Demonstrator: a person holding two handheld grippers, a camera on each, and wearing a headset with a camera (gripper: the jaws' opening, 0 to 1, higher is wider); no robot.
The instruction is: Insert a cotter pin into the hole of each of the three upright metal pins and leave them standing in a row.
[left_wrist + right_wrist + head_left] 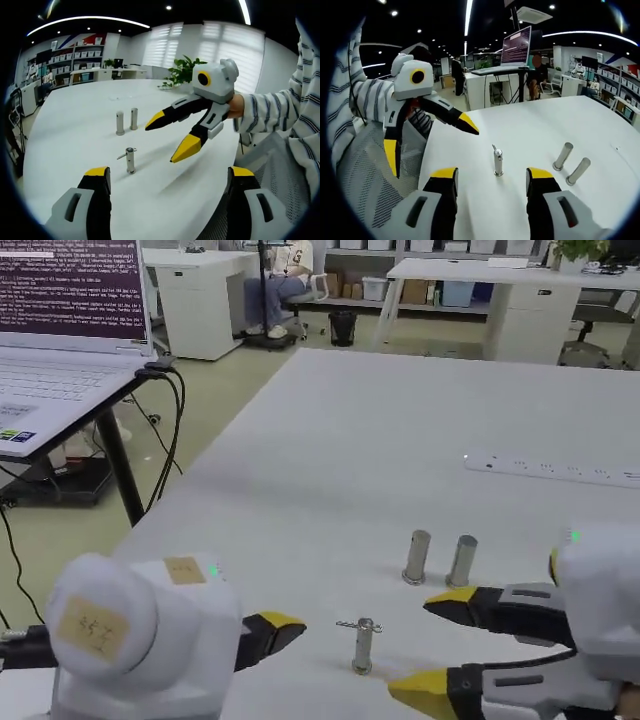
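**Both grippers spread, pinned post between them**

I've got the left gripper (169, 172) w/ jaws wide apart, nothing held. Right gripper (491, 174) is the same: jaws spread, nothing held.

The near pin (362, 645) stands upright on the white table (330, 440) w/ a cotter pin (355, 624) crosswise through its top. In the head view it sits between the two grippers, touching neither. In the right gripper view it's just past the tips, lined up w/ the gap between the jaws. In the left gripper view it's ahead of the tips, nearer the jaw on that view's left, w/ the right gripper's yellow tips hanging beside it on the other side.

The two far pins (440, 559) stand upright side by side, close together, further out on the table, apart from the near pin.

Writing:
- A tan sticker (92, 628) on the left gripper's body has handwritten marks I can't read.
- The laptop (60, 340) screen at upper left shows lines of text, too small to read.
- A white power strip (550, 468) lies further back on the table.
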